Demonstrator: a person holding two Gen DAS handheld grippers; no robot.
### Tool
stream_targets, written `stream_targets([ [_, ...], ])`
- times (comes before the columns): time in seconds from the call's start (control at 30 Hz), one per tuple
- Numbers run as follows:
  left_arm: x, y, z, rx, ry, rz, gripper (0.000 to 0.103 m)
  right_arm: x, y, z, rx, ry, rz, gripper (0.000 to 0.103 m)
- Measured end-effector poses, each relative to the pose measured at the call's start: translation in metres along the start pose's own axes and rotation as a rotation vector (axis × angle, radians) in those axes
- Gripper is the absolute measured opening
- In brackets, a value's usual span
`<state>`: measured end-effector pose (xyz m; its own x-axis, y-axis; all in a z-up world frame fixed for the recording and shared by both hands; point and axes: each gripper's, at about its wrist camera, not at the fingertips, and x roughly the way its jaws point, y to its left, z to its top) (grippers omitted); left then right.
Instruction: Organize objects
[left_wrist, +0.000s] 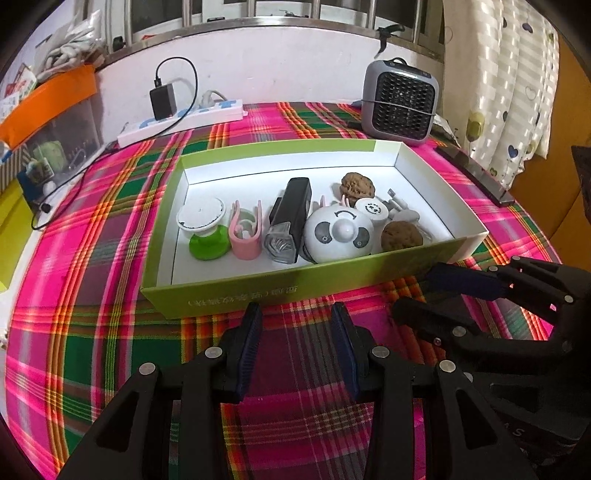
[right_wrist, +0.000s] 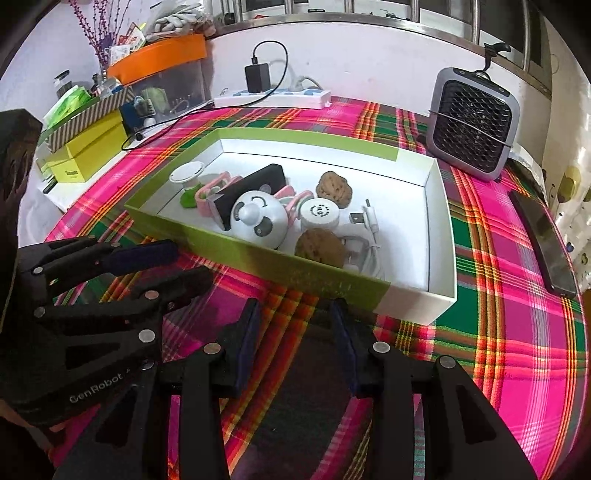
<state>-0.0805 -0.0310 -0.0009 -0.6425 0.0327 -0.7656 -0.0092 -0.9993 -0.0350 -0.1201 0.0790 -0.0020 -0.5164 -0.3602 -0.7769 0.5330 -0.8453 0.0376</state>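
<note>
Box (left_wrist: 258, 291) lies just beyond both grippers' apparently empty fingers (left_wrist: 251, 332).

Green box's near wall (right_wrist: 258, 254) hiding the lower brown walnut (right_wrist: 319, 247), coiled white cable (right_wrist: 369, 251) partly hidden, yellow box (left_wrist: 11, 229) cut off at left edge

"GenRobot" is printed in white on the black left gripper (right_wrist: 186, 266), seen from the right wrist; print on the green box (left_wrist: 258, 291) is too blurred to be read.

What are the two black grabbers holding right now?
Nothing. The left gripper and right gripper both stand open over the plaid cloth, in front of the green box.
</note>
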Motion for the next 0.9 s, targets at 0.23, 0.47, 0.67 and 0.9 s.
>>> stream_targets([
  [0.23, 0.0007, -0.0001, 0.0001, 0.003, 0.002, 0.011, 0.036, 0.0017, -0.0005, 0.001, 0.004, 0.001, -0.011, 0.04],
  [0.47, 0.0006, 0.0001, 0.0002, 0.003, 0.002, 0.011, 0.036, 0.0028, -0.002, 0.0007, 0.002, 0.001, -0.015, 0.04],
  [0.67, 0.0005, -0.0002, 0.0005, 0.003, 0.002, 0.011, 0.036, 0.0025, -0.0015, 0.001, 0.002, 0.001, -0.015, 0.041],
  [0.9, 0.0006, -0.0005, 0.0002, 0.004, 0.002, 0.011, 0.036, 0.0024, -0.0013, 0.001, 0.002, 0.001, -0.015, 0.041],
])
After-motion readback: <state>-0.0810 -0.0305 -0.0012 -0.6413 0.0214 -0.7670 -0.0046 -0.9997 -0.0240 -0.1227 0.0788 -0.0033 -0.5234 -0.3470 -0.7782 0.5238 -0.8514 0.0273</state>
